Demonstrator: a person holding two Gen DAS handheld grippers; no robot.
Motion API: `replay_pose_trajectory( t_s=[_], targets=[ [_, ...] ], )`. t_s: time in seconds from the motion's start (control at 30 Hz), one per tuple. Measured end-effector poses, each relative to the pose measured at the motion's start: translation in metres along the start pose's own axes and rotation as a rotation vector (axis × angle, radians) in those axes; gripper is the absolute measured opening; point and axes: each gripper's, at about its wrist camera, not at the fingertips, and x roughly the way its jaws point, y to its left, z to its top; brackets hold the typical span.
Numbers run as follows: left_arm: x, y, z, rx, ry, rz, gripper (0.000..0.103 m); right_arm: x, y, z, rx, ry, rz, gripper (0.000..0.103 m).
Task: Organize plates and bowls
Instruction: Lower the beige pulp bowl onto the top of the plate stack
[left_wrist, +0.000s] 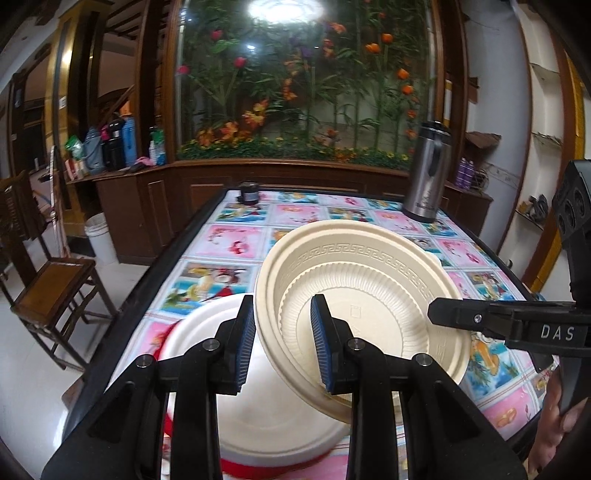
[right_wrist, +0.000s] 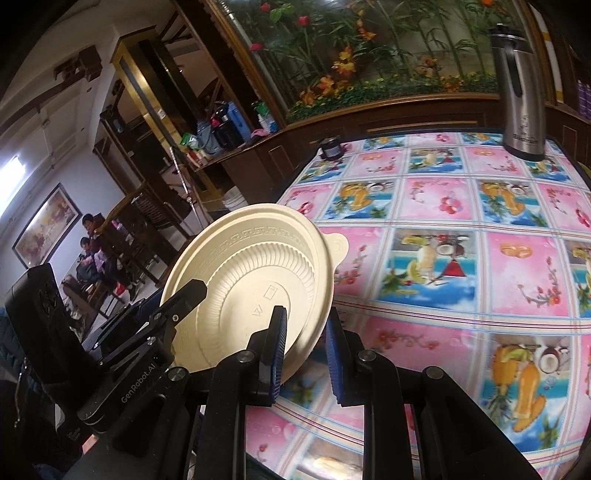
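A cream bowl (left_wrist: 369, 280) with a key-pattern band hangs tilted above the patterned table, held from both sides. My left gripper (left_wrist: 282, 347) is shut on its near rim, one pad outside the wall and one inside. My right gripper (left_wrist: 443, 314) reaches in from the right and clamps the opposite rim. In the right wrist view the same bowl (right_wrist: 251, 273) stands almost on edge, with my right gripper (right_wrist: 306, 358) shut on its lower rim and my left gripper (right_wrist: 184, 295) on its left rim. Below the bowl a white plate (left_wrist: 258, 424) rests on something red.
A steel flask (left_wrist: 424, 177) (right_wrist: 521, 92) stands at the table's far right. A small dark jar (left_wrist: 249, 192) (right_wrist: 330, 147) sits at the far left edge. A wooden chair (left_wrist: 51, 288) stands left of the table. Seated people (right_wrist: 92, 251) are in the background.
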Motion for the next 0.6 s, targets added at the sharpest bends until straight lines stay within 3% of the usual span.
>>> replay_pose_trajectory(
  t_s=[0.2, 0.6],
  targets=[
    [0.003, 0.026, -0.008, -0.038, 0.018, 0.05, 0.026, 0.024, 0.025, -0.004, -0.033, 0.045, 0.035, 0.022],
    [0.008, 0.047, -0.024, -0.069, 0.057, 0.08, 0.026, 0.048, 0.047, -0.012, -0.056, 0.111, 0.06, 0.022]
  ],
)
